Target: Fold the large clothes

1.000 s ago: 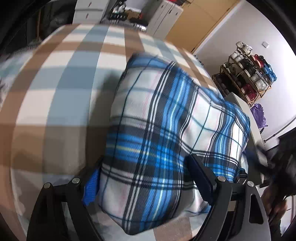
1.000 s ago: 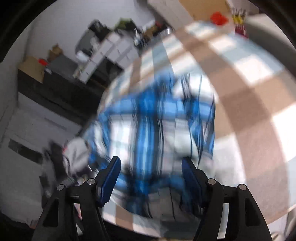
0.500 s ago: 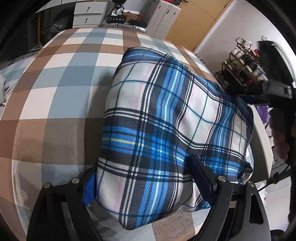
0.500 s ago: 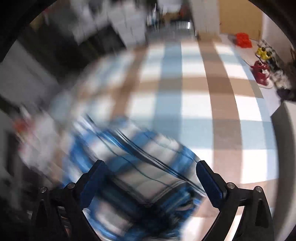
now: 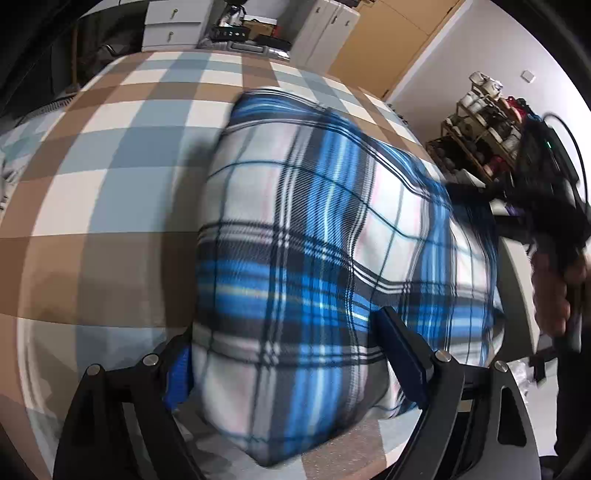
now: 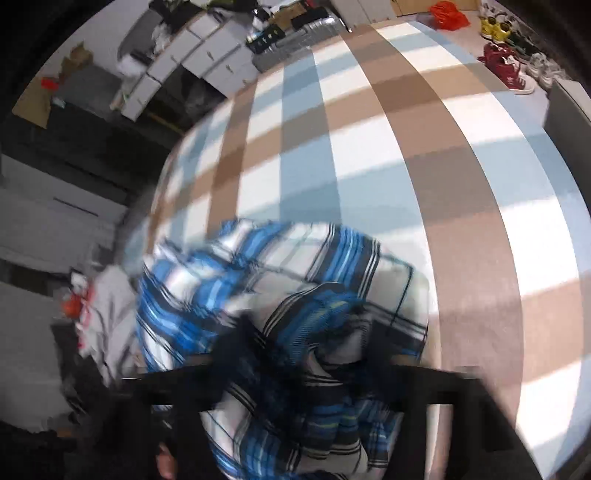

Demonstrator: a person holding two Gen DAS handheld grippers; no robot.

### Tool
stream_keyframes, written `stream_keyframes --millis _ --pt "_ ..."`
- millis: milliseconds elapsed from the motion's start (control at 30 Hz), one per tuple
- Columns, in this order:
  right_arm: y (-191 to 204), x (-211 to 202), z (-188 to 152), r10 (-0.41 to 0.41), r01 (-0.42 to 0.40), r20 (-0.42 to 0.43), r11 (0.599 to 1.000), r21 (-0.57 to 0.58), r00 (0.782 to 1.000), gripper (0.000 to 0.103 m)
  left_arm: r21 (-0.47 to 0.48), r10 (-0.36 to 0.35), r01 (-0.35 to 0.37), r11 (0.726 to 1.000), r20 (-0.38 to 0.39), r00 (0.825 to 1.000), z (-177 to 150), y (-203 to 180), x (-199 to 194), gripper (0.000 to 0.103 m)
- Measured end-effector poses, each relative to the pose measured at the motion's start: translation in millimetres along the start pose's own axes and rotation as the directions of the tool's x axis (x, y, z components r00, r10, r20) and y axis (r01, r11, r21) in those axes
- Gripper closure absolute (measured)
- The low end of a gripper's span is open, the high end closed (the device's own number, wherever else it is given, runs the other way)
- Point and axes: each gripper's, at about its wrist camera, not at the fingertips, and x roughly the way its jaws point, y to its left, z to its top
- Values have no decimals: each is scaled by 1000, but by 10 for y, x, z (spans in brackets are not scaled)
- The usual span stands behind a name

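A folded blue, white and black plaid garment [image 5: 314,240] lies as a thick bundle on a bed with a brown, white and pale-blue checked cover [image 5: 110,184]. My left gripper [image 5: 288,354] straddles the bundle's near corner with its jaws wide, and the blue pads [image 5: 399,354] press into the cloth, which bulges between them. In the right wrist view the same garment [image 6: 295,258] is bunched up between the blurred fingers of my right gripper [image 6: 306,343], whose jaws are closing on it. The left wrist view shows that gripper [image 5: 535,206] and the hand holding it at the bundle's right edge.
A shoe rack [image 5: 487,125] stands by the wall to the right. White drawer units [image 5: 173,29] and boxes line the far side of the bed. Shoes [image 6: 506,66] sit on the floor. A pile of grey clothes [image 6: 107,302] lies to the left of the garment.
My right gripper swung across the bed to the garment's right edge, opened wide, then narrowed on a bunch of cloth. The left gripper and the bundle stayed put.
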Motion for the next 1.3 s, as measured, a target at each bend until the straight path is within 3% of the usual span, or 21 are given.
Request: stream_keyframes --millis 33,200,300,367,433,467,533,600,633,667,733,800,867,933,1000,1067,1100,1133,1200,1300 --pt "-3 -43 74 56 -57 30 998 14 998 78 4 -10 10 1000 -6 1000 -5 -10 16 16" --pt "211 -192 230 154 -140 141 985 -104 978 81 5 -42 43 999 -20 999 -13 -77 52 16" --pt "-8 -7 267 192 -191 112 981 -25 975 80 20 -36 36 999 -26 999 -8 -107 58 17" --pt "-248 219 269 133 -136 71 990 44 989 72 16 -53 54 998 -34 998 -2 -98 56 17" --pt "-355 241 201 126 -131 61 988 82 990 45 14 -52 53 998 -42 998 9 -80 57 17" --pt "-361 143 146 137 -144 86 986 86 987 41 8 -55 56 998 -45 997 14 -71 51 17" --pt "-274 -157 21 121 -127 164 992 25 979 14 1 -59 59 998 -45 997 20 -61 37 17" --pt "-162 -540 -196 104 -88 293 994 -67 951 0 0 -59 59 998 -48 997 23 -65 35 17" --pt "-107 -721 -370 79 -47 347 994 -98 934 0 0 -58 58 998 -48 997 24 -69 32 17" --pt "-82 -795 -491 72 -34 348 993 -114 935 0 -1 -57 57 998 -49 997 26 -74 31 17" --pt "-57 -807 -712 51 -13 331 993 -118 942 0 -3 -55 55 998 -49 997 25 -71 31 17" --pt "-137 -745 -893 -34 59 295 995 -75 955 0 0 -52 52 999 -48 998 26 -80 41 17" --pt "-220 -572 -1030 -35 41 240 999 -20 970 0 0 -52 52 999 -45 998 32 -84 44 17" --pt "-253 -470 -1121 22 -24 226 1000 9 974 9 -1 -53 53 999 -41 998 27 -78 45 17" --pt "-196 -331 -1157 -27 29 212 1000 -5 977 12 2 -50 51 999 -36 998 17 -82 44 17" --pt "-201 -207 -1141 -49 52 159 999 -14 986 40 6 -46 47 999 -33 998 13 -86 42 17" --pt "-196 -151 -1127 -12 13 129 1000 -10 992 63 5 -46 46 999 -33 998 16 -77 39 17" --pt "-202 -124 -1114 16 -17 111 1000 6 994 77 5 -45 46 999 -32 998 20 -77 38 17" --pt "-234 -134 -1071 144 -149 62 985 83 988 88 -10 -36 36 999 -22 999 30 -45 16 17" --pt "-307 -245 -1044 348 -358 93 925 129 933 90 -61 -65 64 996 -9 998 72 68 -33 17"
